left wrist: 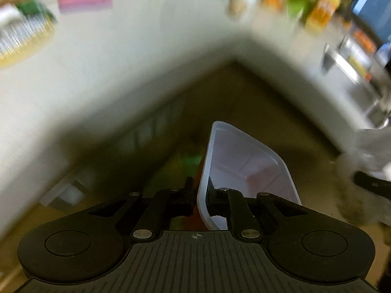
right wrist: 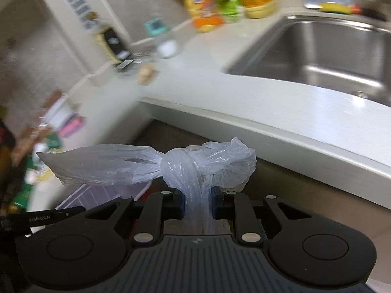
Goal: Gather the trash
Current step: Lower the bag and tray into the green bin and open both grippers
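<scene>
Left wrist view: the fingers (left wrist: 189, 193) of the left gripper (left wrist: 199, 195) are pinched tight on the thin rim of a translucent plastic tray (left wrist: 244, 161), which juts out forward past them, over the shadowed cabinet fronts below the pale counter (left wrist: 122, 78). The grip is only on an edge, so a quick swing could lever the tray loose or twist it between the pads. The gripper tilts steeply downward.

Right wrist view: the right gripper (right wrist: 198, 204) has its fingers (right wrist: 177, 206) closed on the neck of a knotted plastic bag (right wrist: 195, 163), knot just beyond the tips. Slick film could slide through, or snag the counter edge. It angles down toward the sink (right wrist: 330, 48).
</scene>
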{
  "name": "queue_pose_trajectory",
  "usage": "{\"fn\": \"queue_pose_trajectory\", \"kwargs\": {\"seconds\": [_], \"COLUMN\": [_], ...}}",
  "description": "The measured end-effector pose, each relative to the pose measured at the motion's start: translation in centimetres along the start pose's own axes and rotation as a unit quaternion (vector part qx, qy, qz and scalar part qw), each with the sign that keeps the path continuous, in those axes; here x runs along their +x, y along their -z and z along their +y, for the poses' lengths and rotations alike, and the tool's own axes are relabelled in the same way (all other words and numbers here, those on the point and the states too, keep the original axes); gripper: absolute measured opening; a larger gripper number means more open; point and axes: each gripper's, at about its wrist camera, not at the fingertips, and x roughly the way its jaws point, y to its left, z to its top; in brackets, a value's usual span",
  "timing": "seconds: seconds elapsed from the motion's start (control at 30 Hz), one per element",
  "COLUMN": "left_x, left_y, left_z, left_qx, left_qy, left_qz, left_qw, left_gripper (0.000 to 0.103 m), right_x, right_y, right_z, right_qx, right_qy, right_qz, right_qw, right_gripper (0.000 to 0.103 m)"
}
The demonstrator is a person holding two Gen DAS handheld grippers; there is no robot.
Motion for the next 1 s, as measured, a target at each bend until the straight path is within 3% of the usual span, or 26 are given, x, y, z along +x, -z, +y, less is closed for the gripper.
{"fn": "queue_pose_trajectory", "kwargs": {"seconds": [0.17,0.27,0.37,0.5,0.6,0.77,0.93,1.0], "left_x": [9.8,16.0,20.0,22.6,21.3,15.3,9.0,6.9], "left_y": [2.3,4.1,6.1,7.6,8.2,9.4,10.2,10.4], "left_z": [1.3,2.3,3.6,6.0,7.5,9.5,10.6,11.1], "left_qx": [-0.052,-0.063,-0.070,-0.090,-0.108,-0.138,-0.154,-0.159], "left_qy": [-0.003,0.011,-0.007,-0.001,0.010,0.041,0.049,0.050], "left_qz": [0.066,0.107,0.105,0.102,0.097,0.092,0.070,0.058], "left_qw": [0.9965,0.9922,0.9920,0.9907,0.9894,0.9854,0.9843,0.9844], "left_gripper": [0.013,0.024,0.023,0.024,0.024,0.024,0.024,0.024], "right_x": [0.5,1.6,2.5,4.4,7.1,12.7,19.6,20.6], "right_y": [3.9,5.6,6.3,6.0,5.8,5.6,6.7,6.8], "right_z": [-2.8,-2.9,-2.2,-1.0,0.1,2.7,5.3,6.0], "right_qx": [0.043,0.042,0.016,-0.036,-0.068,-0.085,-0.089,-0.083], "right_qy": [0.027,0.040,0.064,0.087,0.091,0.064,0.039,0.036], "right_qz": [0.049,0.074,0.083,0.092,0.107,0.146,0.232,0.247], "right_qw": [0.998,0.996,0.994,0.991,0.988,0.984,0.968,0.965], "right_gripper": [0.019,0.019,0.019,0.019,0.019,0.019,0.027,0.034]}}
